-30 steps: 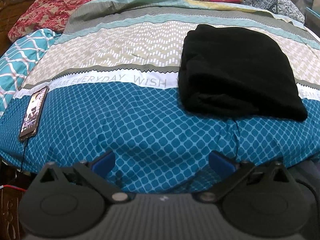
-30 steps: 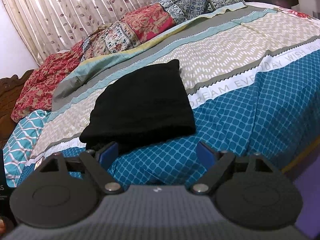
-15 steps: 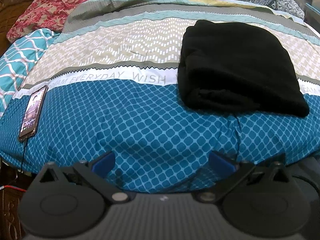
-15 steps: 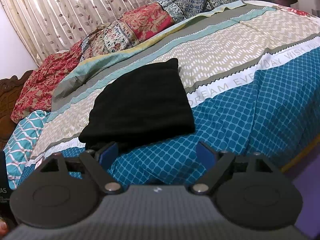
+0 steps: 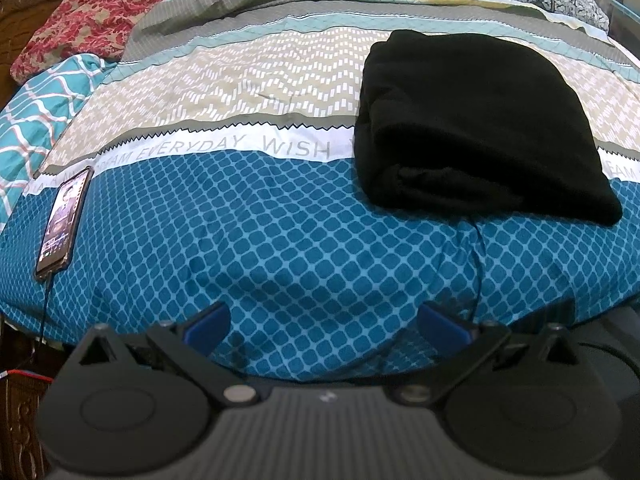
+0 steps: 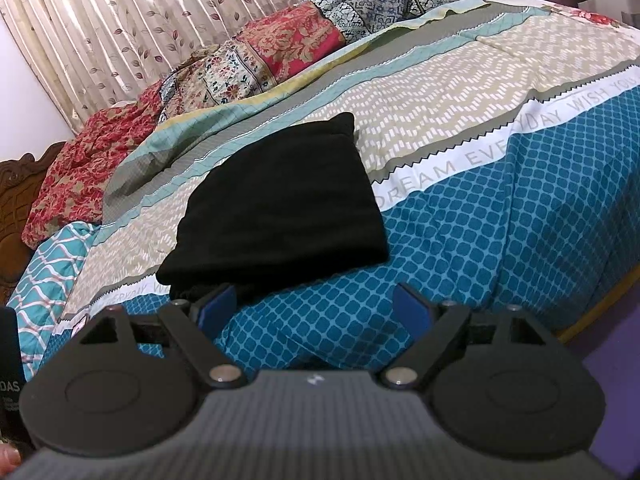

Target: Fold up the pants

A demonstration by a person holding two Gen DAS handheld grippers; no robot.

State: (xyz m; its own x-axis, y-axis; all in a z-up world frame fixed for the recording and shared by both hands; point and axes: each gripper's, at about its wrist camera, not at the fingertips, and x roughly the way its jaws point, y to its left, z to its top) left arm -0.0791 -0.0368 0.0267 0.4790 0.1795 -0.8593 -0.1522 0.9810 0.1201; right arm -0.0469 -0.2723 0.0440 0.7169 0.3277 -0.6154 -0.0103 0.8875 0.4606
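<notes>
1. The black pants [image 5: 476, 120] lie as a compact folded bundle on the patterned bedspread [image 5: 280, 240], straddling the white lettered band, half on the beige zigzag stripe and half on the blue lattice part.
2. From the left gripper [image 5: 322, 322] the bundle sits ahead and off to the right, well apart from the blue pads [image 5: 208, 322]; bare bedspread fills the gap between the jaws.
3. From the right gripper [image 6: 316, 308] the same pants [image 6: 280, 208] lie ahead and slightly left, and their near edge comes down close behind the left blue finger [image 6: 218, 306]. Whether it touches cannot be told.
4. Both pairs of jaws stand wide apart and hold nothing; no cloth is between the pads in either view.
5. The bundle's long axis runs away from the bed's near edge toward the pillows [image 6: 280, 48]; the thick rolled fold faces the grippers.
6. Judged from these views, the right hand is the nearer one, so any further fold or smoothing would likely start there, with the left hand crossing rightward to reach.
7. The pants look already folded, so the task seems near its end.
8. A phone [image 5: 62, 224] on a cable lies far left on the bed, clear of the pants.
</notes>
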